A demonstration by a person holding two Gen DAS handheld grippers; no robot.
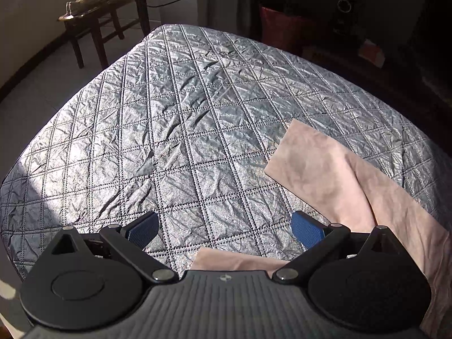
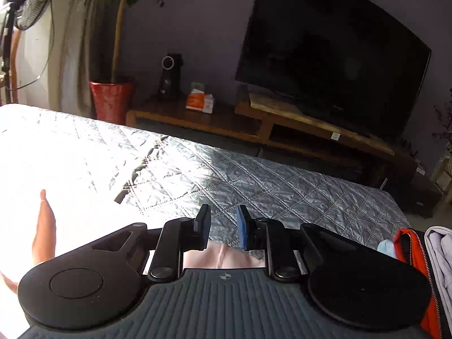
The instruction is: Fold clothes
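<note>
The pink garment [image 1: 333,175] lies partly folded at the near right of the quilt [image 1: 169,113], apparently needing more folds, while the left gripper [image 1: 226,231] gapes wide and empty and the right gripper [image 2: 223,226], narrowly parted, grips nothing.

A pale pink garment [image 1: 333,175] lies on the near right part of the quilted grey bed cover [image 1: 175,118], flat and softly creased. One squared end reaches toward the middle of the cover, with a fold running along its length. Its near part passes under the camera.
</note>
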